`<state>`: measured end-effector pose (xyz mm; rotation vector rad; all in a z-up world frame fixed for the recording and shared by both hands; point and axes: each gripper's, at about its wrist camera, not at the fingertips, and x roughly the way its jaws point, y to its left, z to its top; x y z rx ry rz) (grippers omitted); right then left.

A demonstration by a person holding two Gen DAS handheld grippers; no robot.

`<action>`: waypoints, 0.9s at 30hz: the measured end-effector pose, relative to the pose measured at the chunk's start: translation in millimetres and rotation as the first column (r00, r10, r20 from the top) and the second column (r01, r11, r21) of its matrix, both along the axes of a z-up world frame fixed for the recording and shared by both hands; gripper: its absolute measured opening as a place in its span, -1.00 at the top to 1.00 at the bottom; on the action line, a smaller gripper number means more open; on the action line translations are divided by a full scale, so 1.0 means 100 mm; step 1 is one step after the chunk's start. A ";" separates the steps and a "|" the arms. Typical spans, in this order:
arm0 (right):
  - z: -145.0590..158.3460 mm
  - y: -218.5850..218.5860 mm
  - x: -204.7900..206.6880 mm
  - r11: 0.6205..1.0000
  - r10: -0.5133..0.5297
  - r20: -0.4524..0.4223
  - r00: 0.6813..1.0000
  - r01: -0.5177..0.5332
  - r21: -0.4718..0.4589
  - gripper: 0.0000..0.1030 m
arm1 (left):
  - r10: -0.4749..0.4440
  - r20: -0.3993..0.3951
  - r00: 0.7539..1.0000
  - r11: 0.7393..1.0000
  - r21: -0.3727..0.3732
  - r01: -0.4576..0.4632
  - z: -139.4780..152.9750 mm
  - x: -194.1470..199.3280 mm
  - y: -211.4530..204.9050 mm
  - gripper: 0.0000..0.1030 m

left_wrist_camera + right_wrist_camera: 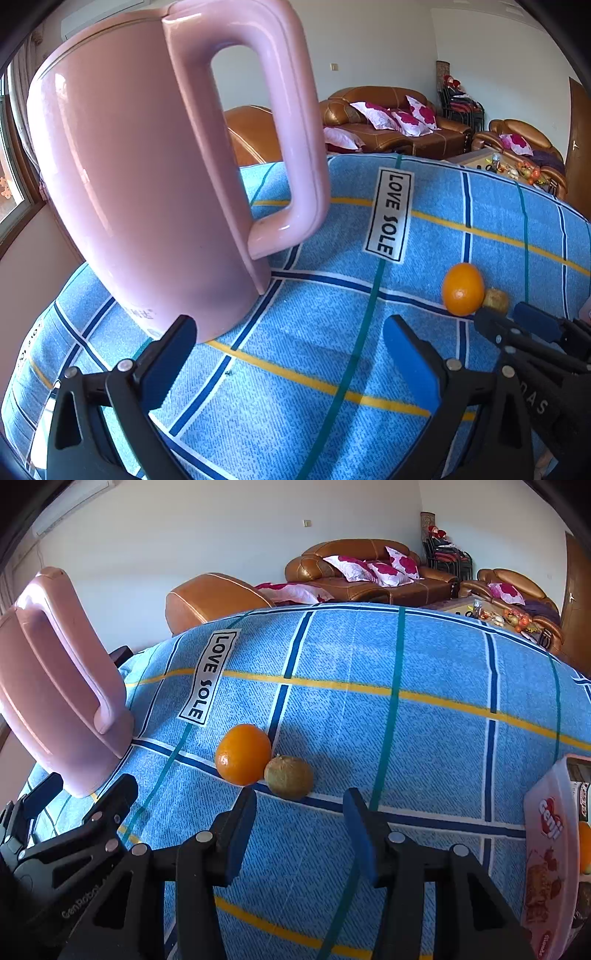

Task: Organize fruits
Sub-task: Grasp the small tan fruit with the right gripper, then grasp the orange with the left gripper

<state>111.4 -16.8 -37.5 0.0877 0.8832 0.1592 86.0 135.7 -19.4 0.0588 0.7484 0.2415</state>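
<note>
While the blue plaid cloth [424, 738] with its "LOVE SOLE" label covers the whole tabletop, a tall glossy pink plastic kettle [147, 177] stands at the far left, just beyond the left gripper [291, 354], whose fingers [413, 365] are spread wide over bare cloth. A pink printed snack box [550, 856] sits at the right edge. The round orange fruit [243, 754] and the smaller brown, rough-skinned fruit [289, 777] lie touching each other near the middle. The right gripper [300, 834] hovers just on the near side of them, its fingers [240, 834] parted with nothing between; the brown fruit lies just beyond the gap, the orange beyond the left finger.
</note>
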 end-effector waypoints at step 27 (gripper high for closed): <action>0.45 -0.53 -0.87 0.969 -0.238 0.352 0.905 0.247 0.019 0.41 | -0.355 0.011 0.935 0.920 -0.173 0.351 0.14 0.24 -0.55 -0.71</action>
